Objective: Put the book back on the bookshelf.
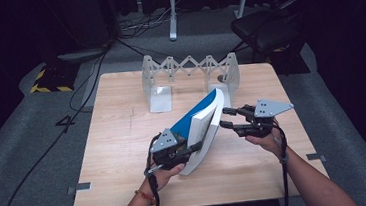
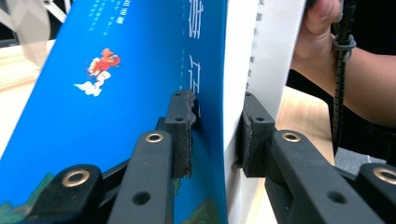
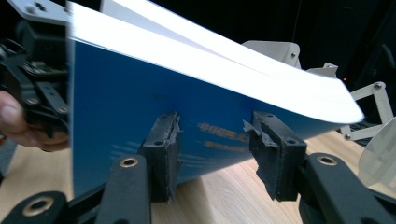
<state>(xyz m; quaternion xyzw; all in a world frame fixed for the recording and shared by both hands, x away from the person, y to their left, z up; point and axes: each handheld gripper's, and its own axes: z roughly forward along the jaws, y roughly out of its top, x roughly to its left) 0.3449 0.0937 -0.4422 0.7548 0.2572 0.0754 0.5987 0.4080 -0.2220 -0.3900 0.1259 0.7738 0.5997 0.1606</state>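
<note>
Gripping a blue-covered book (image 1: 200, 124) by its near edge, the left tool (image 1: 195, 148) props it tilted on the worktop (image 1: 124, 138); the right tool (image 1: 226, 117) hangs released, pads off the back cover. The far expanding book rack (image 1: 190, 69) still awaits it

The high view looks forward and down over the table (image 1: 124, 138). Each gripper view sits close along its own jaws. All three share the book (image 1: 200, 121).
</note>
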